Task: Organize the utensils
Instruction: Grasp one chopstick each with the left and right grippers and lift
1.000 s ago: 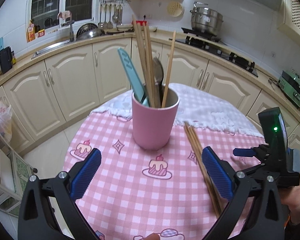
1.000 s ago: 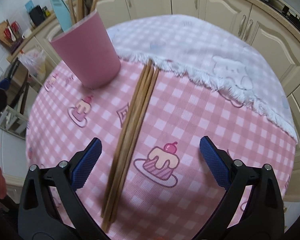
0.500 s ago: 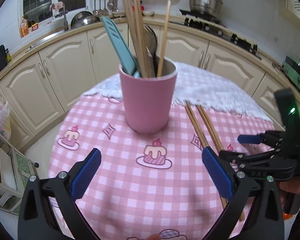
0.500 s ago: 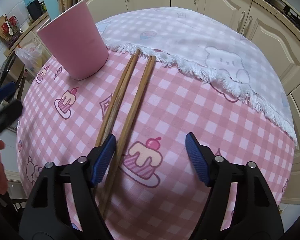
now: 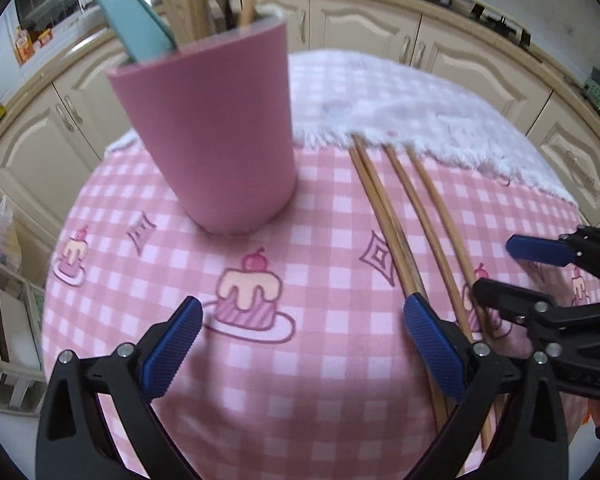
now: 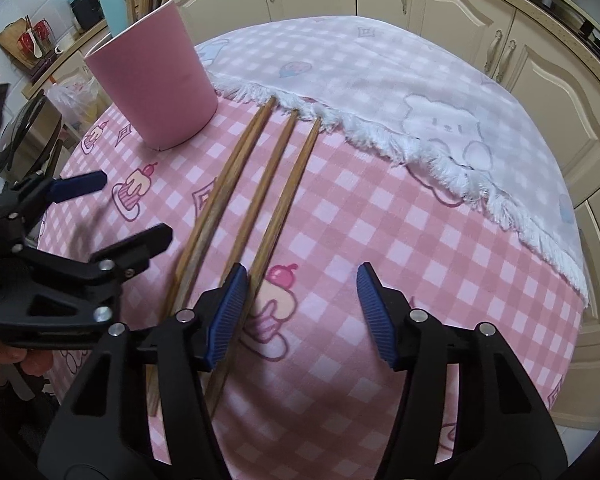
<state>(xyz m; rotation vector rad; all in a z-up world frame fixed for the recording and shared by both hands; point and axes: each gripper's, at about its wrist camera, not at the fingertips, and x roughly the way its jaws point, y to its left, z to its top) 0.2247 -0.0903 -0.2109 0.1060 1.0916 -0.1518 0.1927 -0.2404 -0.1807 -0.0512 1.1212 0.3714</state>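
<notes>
Four chopsticks (image 6: 256,184) flat on the table (image 6: 380,220), just beside the pink cup (image 6: 156,84); right gripper (image 6: 300,312) fingers just narrowing, nothing pinched yet, outermost stick inside the left pad; left gripper (image 5: 300,344) wide open; best centre one stick, then close squarely.

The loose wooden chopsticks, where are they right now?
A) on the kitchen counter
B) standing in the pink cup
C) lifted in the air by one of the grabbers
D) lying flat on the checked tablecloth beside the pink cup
D: the chopsticks lie flat on the pink checked tablecloth, next to the pink cup, their far tips at the white fringed cloth; neither grabber holds them.
</notes>
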